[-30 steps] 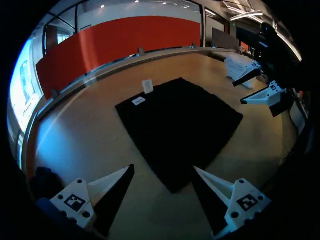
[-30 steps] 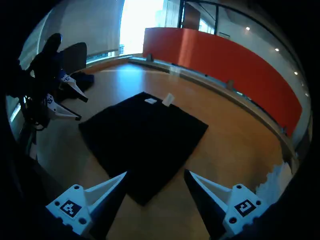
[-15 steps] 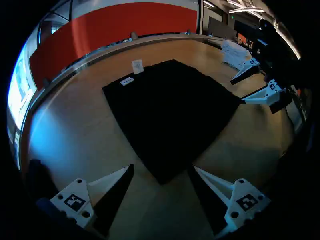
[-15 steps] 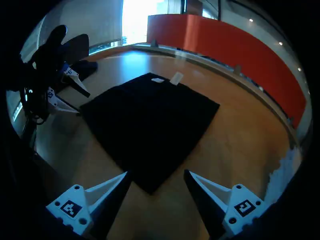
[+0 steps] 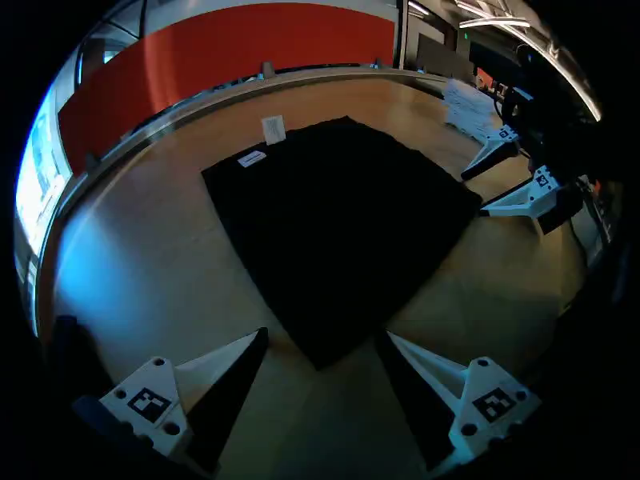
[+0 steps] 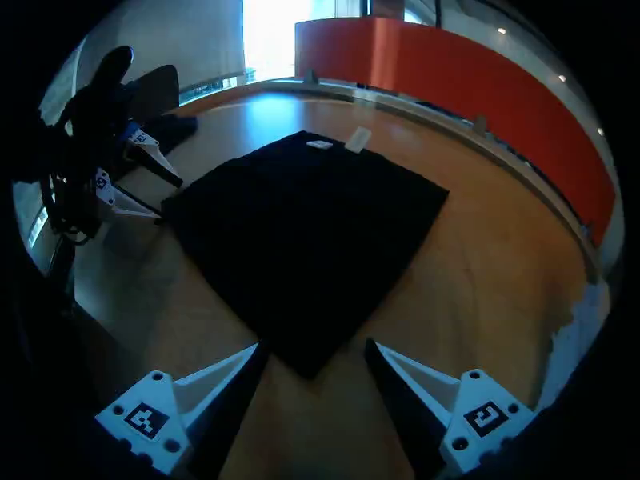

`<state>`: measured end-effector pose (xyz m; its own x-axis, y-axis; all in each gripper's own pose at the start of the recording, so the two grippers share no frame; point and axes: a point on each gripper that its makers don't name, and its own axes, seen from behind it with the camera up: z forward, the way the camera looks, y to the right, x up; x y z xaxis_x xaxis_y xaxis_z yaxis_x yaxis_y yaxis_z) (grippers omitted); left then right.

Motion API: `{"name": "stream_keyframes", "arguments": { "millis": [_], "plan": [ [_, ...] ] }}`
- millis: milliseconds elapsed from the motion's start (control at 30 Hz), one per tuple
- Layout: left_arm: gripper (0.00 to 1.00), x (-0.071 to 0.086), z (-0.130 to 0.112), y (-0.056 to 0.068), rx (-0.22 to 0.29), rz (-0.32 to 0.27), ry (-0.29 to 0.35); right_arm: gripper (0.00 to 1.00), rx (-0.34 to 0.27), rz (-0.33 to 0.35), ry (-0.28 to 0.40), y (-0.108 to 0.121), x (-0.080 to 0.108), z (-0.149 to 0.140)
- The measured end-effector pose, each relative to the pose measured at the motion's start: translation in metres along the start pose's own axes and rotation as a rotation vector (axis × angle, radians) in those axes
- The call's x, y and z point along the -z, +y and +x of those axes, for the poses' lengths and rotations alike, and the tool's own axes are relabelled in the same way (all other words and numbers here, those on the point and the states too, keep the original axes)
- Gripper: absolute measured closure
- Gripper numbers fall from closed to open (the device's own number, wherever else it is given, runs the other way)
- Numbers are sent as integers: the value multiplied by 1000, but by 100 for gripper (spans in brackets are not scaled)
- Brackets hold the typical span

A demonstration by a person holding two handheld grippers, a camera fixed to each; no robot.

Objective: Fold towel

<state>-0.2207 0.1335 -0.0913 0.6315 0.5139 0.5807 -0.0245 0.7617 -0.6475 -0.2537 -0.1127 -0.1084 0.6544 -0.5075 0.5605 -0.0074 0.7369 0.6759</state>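
A black towel lies flat on the wooden table, with white tags at its far edge. My left gripper is open, and the towel's near corner lies just ahead of the gap between its fingers. In the right gripper view the same towel spreads out, and my right gripper is open at another corner. The right gripper also appears far right in the left gripper view. The left gripper appears at the left of the right gripper view, next to a towel corner.
A red wall panel runs behind the table's far edge. A stack of white cloth sits at the far right of the table. A dark chair stands beyond the table in the right gripper view.
Both grippers have come lower and closer to the towel's corners, so the towel now looks larger. Both stayed open.
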Motion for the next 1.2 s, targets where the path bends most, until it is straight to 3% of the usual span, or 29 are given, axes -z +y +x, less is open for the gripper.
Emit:
{"name": "stream_keyframes", "arguments": {
  "millis": [133, 267, 400, 667, 833, 1000, 1200],
  "plan": [
    [2, 0, 0, 0, -2, 1, -5, 18, -2, 6, 0, 0, 0, 0],
    [6, 0, 0, 0, 1, 2, -10, 34, -5, 6, -1, 1, -1, 0],
    [19, -1, 0, 3, -5, 0, -14, 46, -6, 7, -3, 2, -2, 0],
    [35, -1, 0, 10, -5, 0, -17, 57, -4, 14, -5, -1, -3, 0],
    [47, 0, 0, 13, -6, -1, -20, 74, -6, 16, -6, -3, -3, 0],
    [56, 0, 1, 14, -3, -1, -24, 79, -6, 14, -6, -6, -3, -1],
    [81, 0, 2, 11, 11, 21, -26, 82, -18, 19, -7, -10, -1, -1]
  ]
}}
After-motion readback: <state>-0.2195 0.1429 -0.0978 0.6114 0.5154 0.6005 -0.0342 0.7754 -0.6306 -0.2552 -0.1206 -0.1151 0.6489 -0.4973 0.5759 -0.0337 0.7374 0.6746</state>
